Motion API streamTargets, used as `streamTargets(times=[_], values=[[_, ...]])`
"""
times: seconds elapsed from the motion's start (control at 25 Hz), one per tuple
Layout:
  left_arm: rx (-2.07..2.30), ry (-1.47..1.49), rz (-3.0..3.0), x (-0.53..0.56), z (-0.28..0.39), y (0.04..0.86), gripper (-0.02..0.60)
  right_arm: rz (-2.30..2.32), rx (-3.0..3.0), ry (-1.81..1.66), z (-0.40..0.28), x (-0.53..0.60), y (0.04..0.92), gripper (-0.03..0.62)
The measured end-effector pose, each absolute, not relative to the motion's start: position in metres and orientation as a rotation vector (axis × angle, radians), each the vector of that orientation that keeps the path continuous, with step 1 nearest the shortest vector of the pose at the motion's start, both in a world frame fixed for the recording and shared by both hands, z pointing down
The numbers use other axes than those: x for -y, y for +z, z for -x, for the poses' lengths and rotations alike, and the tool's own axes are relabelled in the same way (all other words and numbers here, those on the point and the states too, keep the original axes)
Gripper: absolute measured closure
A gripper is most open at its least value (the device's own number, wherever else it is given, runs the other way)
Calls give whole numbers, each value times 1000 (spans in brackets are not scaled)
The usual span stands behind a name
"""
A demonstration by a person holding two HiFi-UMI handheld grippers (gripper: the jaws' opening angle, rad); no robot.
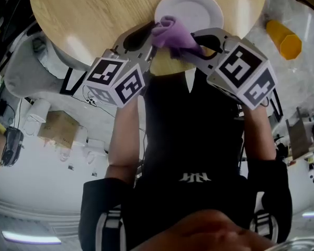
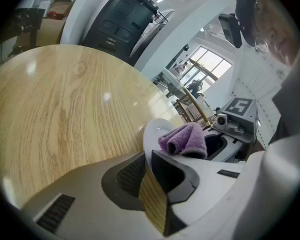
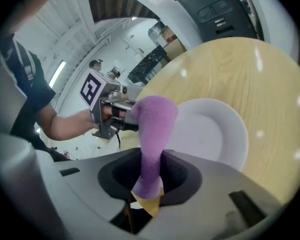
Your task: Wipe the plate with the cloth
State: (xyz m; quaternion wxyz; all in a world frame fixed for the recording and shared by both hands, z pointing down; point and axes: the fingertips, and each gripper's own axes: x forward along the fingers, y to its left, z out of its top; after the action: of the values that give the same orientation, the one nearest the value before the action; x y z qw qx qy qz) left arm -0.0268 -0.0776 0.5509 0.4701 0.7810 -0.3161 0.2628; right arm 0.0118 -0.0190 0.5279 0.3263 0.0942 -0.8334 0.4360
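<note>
A white plate (image 1: 191, 8) lies near the close edge of a round wooden table (image 1: 94, 9). My left gripper (image 1: 148, 34) is shut on the plate's near rim (image 2: 152, 133), which runs edge-on into its jaws. A folded purple cloth (image 1: 172, 33) is pinched upright in my right gripper (image 1: 199, 42), just above the plate's near side. In the right gripper view the cloth (image 3: 154, 129) rises from between the jaws of the right gripper (image 3: 150, 170), with the plate (image 3: 212, 134) behind it and the left gripper (image 3: 121, 118) at its left. The left gripper view shows the cloth (image 2: 185, 138) resting over the plate.
The tabletop (image 2: 65, 109) spreads far beyond the plate. An orange cup (image 1: 284, 38) lies on the floor to the right of the table. A cardboard box (image 1: 57, 127) sits on the floor at the left. A dark bin-like unit (image 2: 122, 16) stands past the table.
</note>
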Motion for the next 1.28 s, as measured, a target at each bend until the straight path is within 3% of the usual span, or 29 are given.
streamTargets(times=[0.36, 0.64, 0.88, 0.92, 1.28], values=[[780, 652, -1910, 76, 35, 556, 537, -437, 2034, 1085, -110, 33, 539, 503], [803, 674, -1920, 77, 30, 558, 532, -449, 2097, 1042, -111, 44, 525, 503], [967, 669, -1982, 95, 48, 547, 532, -491, 2614, 989, -95, 99, 439, 503], [998, 650, -2004, 97, 52, 537, 571, -497, 2714, 982, -93, 108, 419, 503], [869, 462, -2411, 69, 40, 360, 578, -178, 3183, 771, -72, 79, 245, 500]])
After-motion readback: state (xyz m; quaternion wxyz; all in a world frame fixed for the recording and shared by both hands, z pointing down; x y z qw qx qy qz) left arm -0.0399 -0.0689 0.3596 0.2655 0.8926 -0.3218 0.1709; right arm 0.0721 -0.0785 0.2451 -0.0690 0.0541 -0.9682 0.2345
